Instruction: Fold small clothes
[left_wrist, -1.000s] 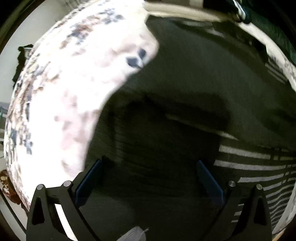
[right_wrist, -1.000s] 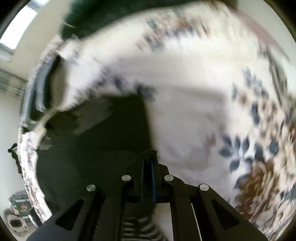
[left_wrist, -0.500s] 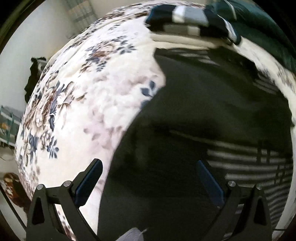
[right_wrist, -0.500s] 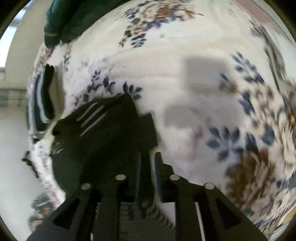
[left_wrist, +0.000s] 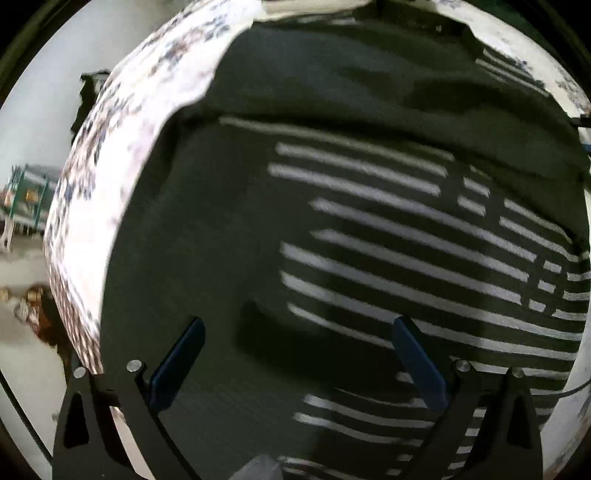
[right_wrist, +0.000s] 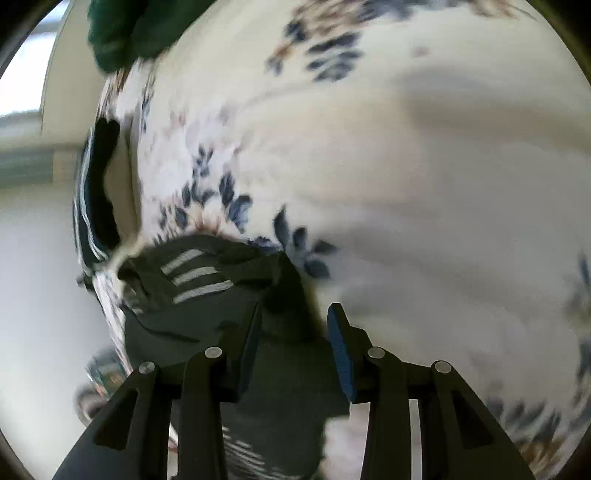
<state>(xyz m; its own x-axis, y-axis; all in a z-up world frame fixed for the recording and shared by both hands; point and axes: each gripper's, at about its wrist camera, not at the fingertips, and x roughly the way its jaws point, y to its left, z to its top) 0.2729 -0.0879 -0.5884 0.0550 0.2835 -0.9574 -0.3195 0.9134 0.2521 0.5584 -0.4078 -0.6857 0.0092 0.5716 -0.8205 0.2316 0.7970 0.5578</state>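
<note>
A dark garment with white stripes (left_wrist: 369, 229) lies spread on a floral bedsheet (left_wrist: 122, 147). My left gripper (left_wrist: 295, 332) is wide open just above the garment, holding nothing. In the right wrist view the same garment (right_wrist: 221, 295) lies bunched at the sheet's (right_wrist: 406, 184) left edge. My right gripper (right_wrist: 295, 317) has its jaws parted, with the garment's dark edge lying between and under them.
A folded dark striped garment (right_wrist: 96, 192) lies at the bed's far left edge. A dark green cloth (right_wrist: 125, 33) sits at the top of the right wrist view. Room floor and clutter (left_wrist: 26, 192) show beyond the bed at left.
My right gripper was shut on the garment and has now opened, letting it go. My left gripper has moved over the striped part of the garment, still open.
</note>
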